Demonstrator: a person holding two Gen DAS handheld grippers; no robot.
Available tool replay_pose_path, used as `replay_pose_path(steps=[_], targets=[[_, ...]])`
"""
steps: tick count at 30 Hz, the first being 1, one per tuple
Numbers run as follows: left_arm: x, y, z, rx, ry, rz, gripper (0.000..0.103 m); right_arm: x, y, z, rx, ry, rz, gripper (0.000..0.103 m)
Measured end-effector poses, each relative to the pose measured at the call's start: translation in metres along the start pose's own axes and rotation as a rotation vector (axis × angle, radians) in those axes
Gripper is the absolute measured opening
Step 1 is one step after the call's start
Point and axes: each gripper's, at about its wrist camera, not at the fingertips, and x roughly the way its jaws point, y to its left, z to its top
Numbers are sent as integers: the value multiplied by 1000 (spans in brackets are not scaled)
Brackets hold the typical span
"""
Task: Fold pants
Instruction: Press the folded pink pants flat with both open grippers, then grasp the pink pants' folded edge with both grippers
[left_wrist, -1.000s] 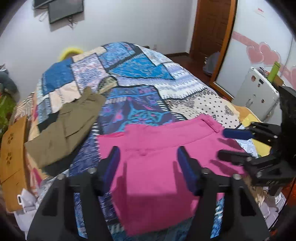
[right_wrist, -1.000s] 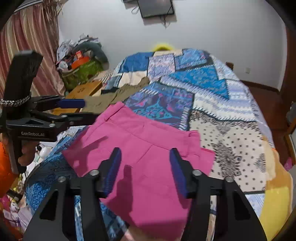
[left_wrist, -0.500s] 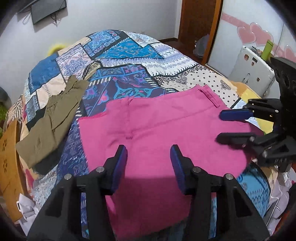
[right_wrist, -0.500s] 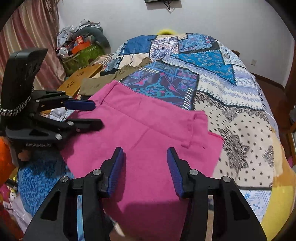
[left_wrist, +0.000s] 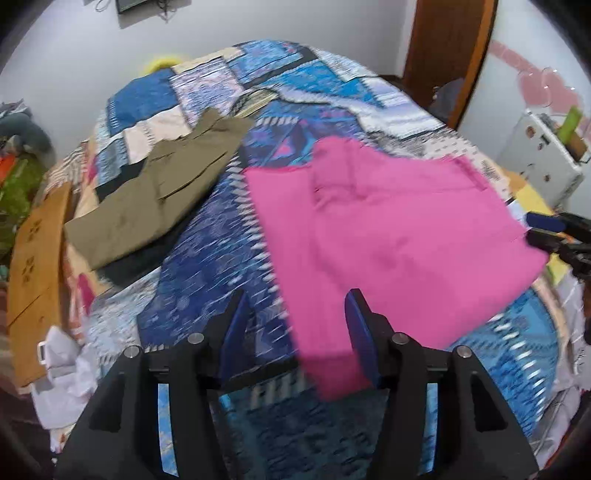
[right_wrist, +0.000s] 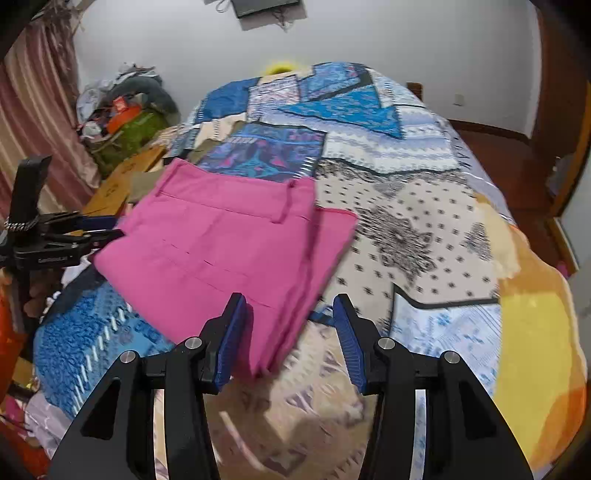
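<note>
Pink pants (left_wrist: 388, 236) lie spread flat on a patchwork bedspread (left_wrist: 207, 258), also seen in the right wrist view (right_wrist: 229, 254). My left gripper (left_wrist: 295, 332) is open and empty, hovering over the pants' near left corner. My right gripper (right_wrist: 290, 332) is open and empty, over the pants' near right corner. Each gripper shows at the edge of the other's view: the right one (left_wrist: 543, 229) by the pants' right edge, the left one (right_wrist: 99, 227) by the left edge.
Olive-green pants (left_wrist: 159, 188) lie folded on the bed's left side. A brown cardboard box (left_wrist: 33, 273) sits at the bed's left edge. A white cabinet (left_wrist: 543, 158) and a wooden door (left_wrist: 447, 55) are to the right. Clutter (right_wrist: 122, 114) is piled by the curtain.
Both grippers have shifted outward over the pants, the left one to the left corner and the right one to the right corner. The pants lie as before.
</note>
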Motion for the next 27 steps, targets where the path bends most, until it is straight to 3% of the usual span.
replay_pose_path(steps=[7,10,16,23,27], targets=[[-11,29,-5,-74,-2,37,55,-12,-13,-3,44,2,-48,49],[-19,35,5,-107,-31,20,58,-16,-16,3,73,-24,-46,60],[-17,27,34,-130,-71,-60,77,-9,-11,16,86,-59,-26,69],[23,14,53,-131,15,-110,78,28,-16,20,122,20,27,69],[46,18,55,-186,75,-195,78,39,-25,21,175,37,81,69]])
